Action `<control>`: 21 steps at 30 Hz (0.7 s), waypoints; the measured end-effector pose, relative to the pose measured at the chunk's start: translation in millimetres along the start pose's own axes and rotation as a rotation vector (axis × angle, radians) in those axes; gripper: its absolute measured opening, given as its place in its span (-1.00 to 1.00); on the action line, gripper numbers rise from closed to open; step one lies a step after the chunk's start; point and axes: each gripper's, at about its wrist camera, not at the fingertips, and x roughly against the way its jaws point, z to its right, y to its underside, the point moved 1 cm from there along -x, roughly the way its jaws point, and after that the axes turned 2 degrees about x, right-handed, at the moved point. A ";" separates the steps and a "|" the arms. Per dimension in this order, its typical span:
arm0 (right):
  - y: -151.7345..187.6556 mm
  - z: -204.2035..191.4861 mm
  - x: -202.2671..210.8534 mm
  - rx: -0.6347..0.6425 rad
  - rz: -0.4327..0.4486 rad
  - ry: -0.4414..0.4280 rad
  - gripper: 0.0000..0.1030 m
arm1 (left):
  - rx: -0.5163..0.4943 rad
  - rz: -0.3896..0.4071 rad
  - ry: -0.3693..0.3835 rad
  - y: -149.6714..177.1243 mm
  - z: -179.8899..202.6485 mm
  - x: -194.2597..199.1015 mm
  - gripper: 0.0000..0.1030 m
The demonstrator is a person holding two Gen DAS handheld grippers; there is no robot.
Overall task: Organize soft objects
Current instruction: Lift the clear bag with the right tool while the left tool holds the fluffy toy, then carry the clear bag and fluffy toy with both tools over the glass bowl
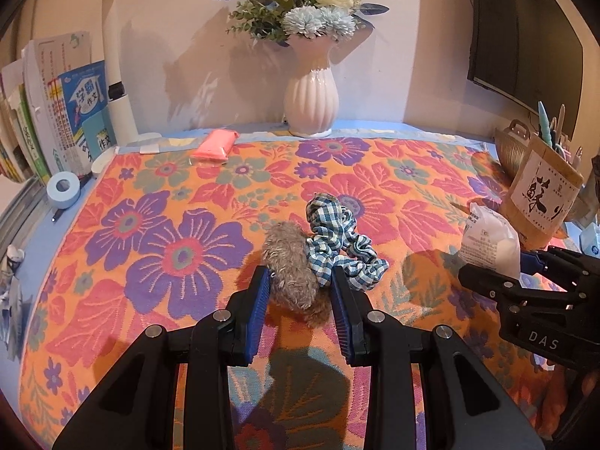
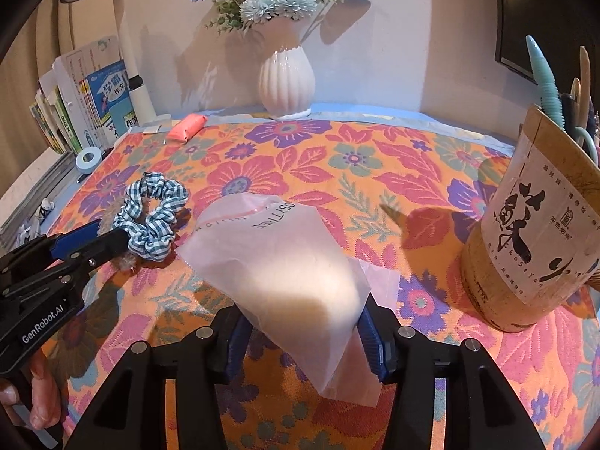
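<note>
My left gripper [image 1: 302,281] has its fingers on both sides of a fuzzy grey-brown scrunchie [image 1: 290,268] on the floral cloth, touching it. A blue-and-white checked scrunchie [image 1: 337,242] lies against it; it also shows in the right wrist view [image 2: 152,215]. My right gripper [image 2: 300,322] is shut on a translucent plastic bag of white soft stuff [image 2: 288,258], held above the cloth; the bag also shows in the left wrist view [image 1: 491,242]. A pink-orange soft pack [image 1: 214,144] lies at the back.
A white vase of flowers [image 1: 311,101] stands at the back. Books [image 1: 56,112], a lamp stem [image 1: 116,75] and a tape roll [image 1: 63,187] are at the left. A bamboo pen holder [image 2: 532,236] stands at the right, close to my right gripper. A monitor [image 1: 525,37] hangs at the back right.
</note>
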 end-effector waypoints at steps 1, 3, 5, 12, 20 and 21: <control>0.1 -1.2 -0.3 0.002 -0.001 0.000 -0.03 | -0.007 -0.001 -0.002 0.0 1.2 -0.5 -0.43; 0.1 -2.6 -1.4 0.008 -0.007 0.002 -0.03 | -0.017 -0.001 -0.006 0.0 2.8 -0.8 -0.43; -0.2 -4.4 -2.7 0.012 -0.013 0.008 -0.03 | -0.027 0.000 -0.009 0.4 4.3 -0.6 -0.43; 1.6 -1.9 1.9 0.000 -0.004 0.018 -0.03 | -0.049 -0.018 -0.012 2.2 9.9 1.2 -0.43; 25.0 22.3 23.1 -0.008 0.019 -0.021 -0.03 | -0.058 -0.045 0.062 17.5 32.4 16.7 -0.43; 27.5 26.0 26.0 -0.009 0.024 -0.014 -0.03 | -0.052 -0.044 0.070 17.8 34.3 18.7 -0.43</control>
